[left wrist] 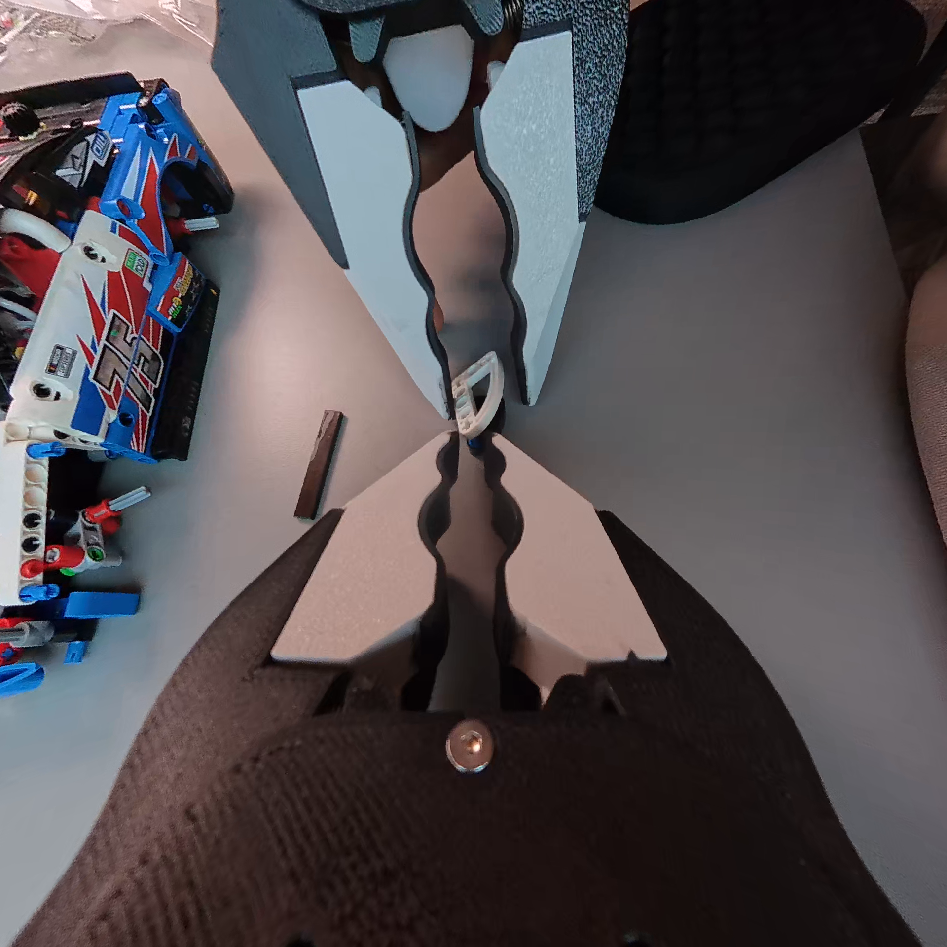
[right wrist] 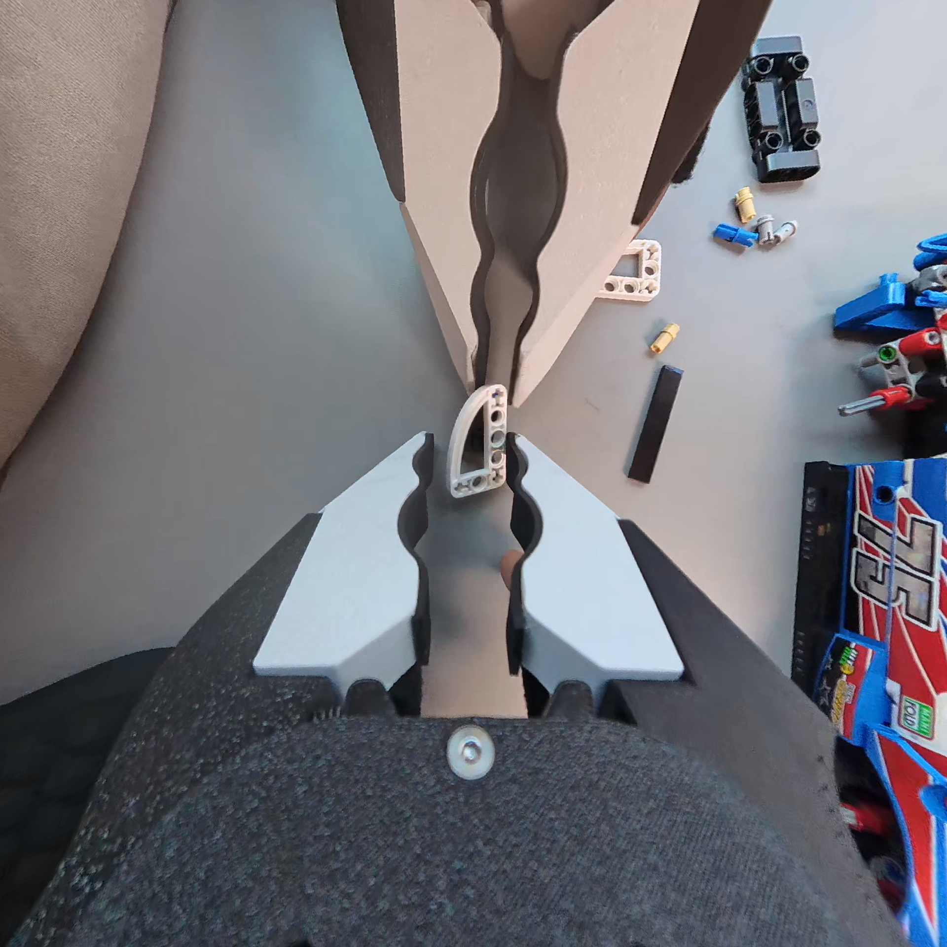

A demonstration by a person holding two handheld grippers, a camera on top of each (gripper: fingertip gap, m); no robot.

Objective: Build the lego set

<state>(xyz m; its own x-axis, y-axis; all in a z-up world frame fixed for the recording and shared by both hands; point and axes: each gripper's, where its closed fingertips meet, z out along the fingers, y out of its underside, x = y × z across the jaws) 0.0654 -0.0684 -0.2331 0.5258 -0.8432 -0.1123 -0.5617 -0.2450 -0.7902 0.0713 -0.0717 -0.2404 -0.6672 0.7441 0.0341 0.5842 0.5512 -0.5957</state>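
Observation:
A small white curved Technic piece (left wrist: 479, 392) (right wrist: 479, 446) hangs above the grey table between the two grippers, which meet tip to tip. My left gripper (left wrist: 472, 438), with beige pads, is nearly closed and grips the piece at one end, where something small and blue shows. It enters the right wrist view (right wrist: 496, 392) from the top. My right gripper (right wrist: 470, 440), with grey pads, is open around the piece. One of its fingers (right wrist: 515, 461) touches the piece's straight edge and the other stands clear. It also shows in the left wrist view (left wrist: 487, 404).
The blue, white and red race car model (left wrist: 102, 307) (right wrist: 897, 615) lies to one side. A black flat strip (left wrist: 318, 466) (right wrist: 656, 425), a white frame piece (right wrist: 635, 276), a tan pin (right wrist: 665, 338), small pins (right wrist: 753, 225) and a black-grey block (right wrist: 781, 110) lie near it. Beige upholstery (right wrist: 51, 205) borders the table.

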